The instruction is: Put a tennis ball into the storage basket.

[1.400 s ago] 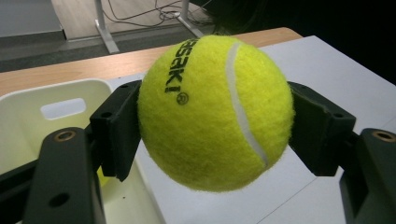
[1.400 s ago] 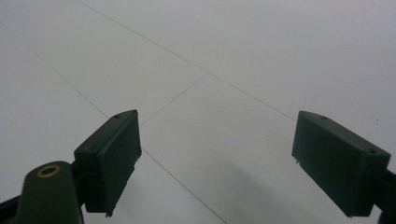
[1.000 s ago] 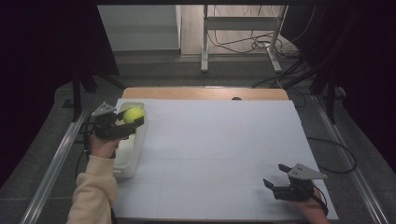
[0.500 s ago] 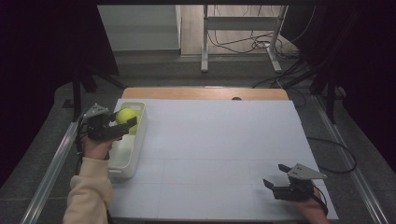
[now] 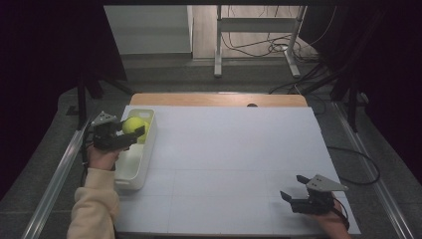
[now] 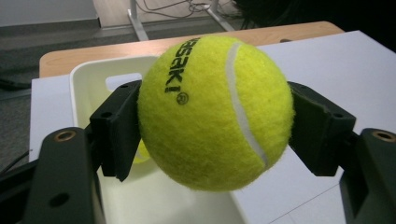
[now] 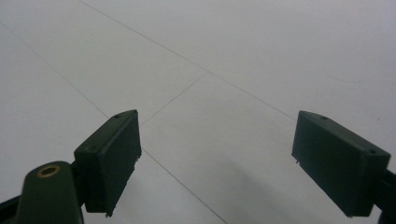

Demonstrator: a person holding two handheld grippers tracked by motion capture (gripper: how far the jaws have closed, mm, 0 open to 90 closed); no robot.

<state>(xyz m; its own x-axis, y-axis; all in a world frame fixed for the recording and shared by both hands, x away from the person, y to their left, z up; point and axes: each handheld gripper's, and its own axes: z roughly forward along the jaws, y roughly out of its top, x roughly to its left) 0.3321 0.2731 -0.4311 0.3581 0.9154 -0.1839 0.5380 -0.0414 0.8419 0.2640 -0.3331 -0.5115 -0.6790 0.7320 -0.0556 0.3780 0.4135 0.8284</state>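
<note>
One tennis ball (image 6: 215,112) was the thing in hand at this moment, and the left gripper (image 5: 130,135) pinched it from both sides between its fingers (image 6: 116,128). It hung in the air above the far end of a white bin (image 5: 130,169), which stood along the left edge of the desk (image 5: 234,164). In the left gripper view, a small patch of the same yellow showed low inside the bin behind the left finger; whether this was a second ball, I could not tell.

I judged the step as carrying the ball over the bin, either to put it in or just after taking it out; the pictures alone did not decide this. If the ball was to go in, the next move called for lowering the gripper a little between the bin walls and then opening the fingers, so the ball would not bounce out over the rim.

For room, the left side was tight: the bin was narrow, and beyond it the desk ended close to a metal rail (image 5: 54,174). Toward the middle, the white desk top was bare and wide, with much free space for moving.

At the right, the right gripper (image 7: 215,163) rested low near the front right corner of the desk, its fingers (image 7: 109,158) spread wide and holding nothing. The front edge was just beside it.
</note>
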